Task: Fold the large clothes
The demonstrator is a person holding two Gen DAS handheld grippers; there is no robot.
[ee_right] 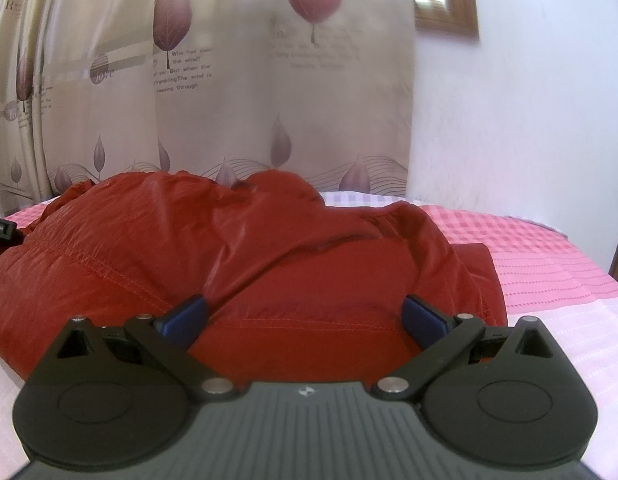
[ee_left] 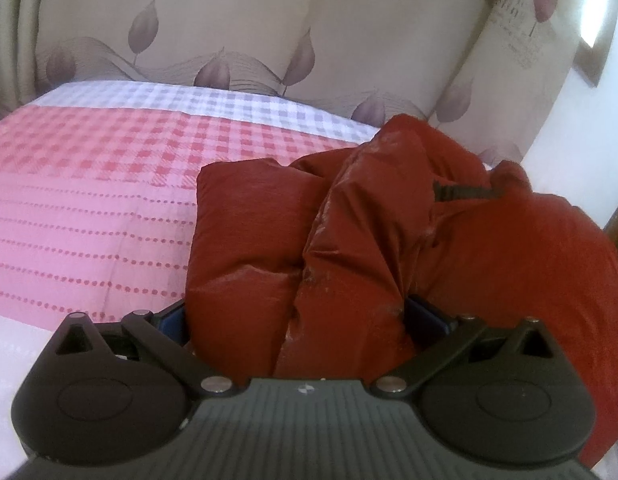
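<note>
A red puffy jacket (ee_left: 389, 232) lies bunched on the bed, right of centre in the left wrist view. My left gripper (ee_left: 299, 316) is open, its blue pads (ee_left: 427, 314) wide apart with a thick fold of the jacket pushed in between them. In the right wrist view the jacket (ee_right: 189, 240) spreads across the bed in a rumpled mound. My right gripper (ee_right: 305, 316) is open too, its blue pads (ee_right: 187, 316) set wide over the jacket's near edge. A black ribbed piece (ee_left: 461, 192) pokes out of the folds; what it is, I cannot tell.
The bed has a pink and white checked cover (ee_left: 89, 184), bare to the left of the jacket. Beige leaf-print curtains (ee_right: 229, 80) hang behind the bed. A white wall (ee_right: 509, 120) and a wooden frame (ee_right: 449, 8) are at the right. A black object (ee_right: 1, 232) shows at the left edge.
</note>
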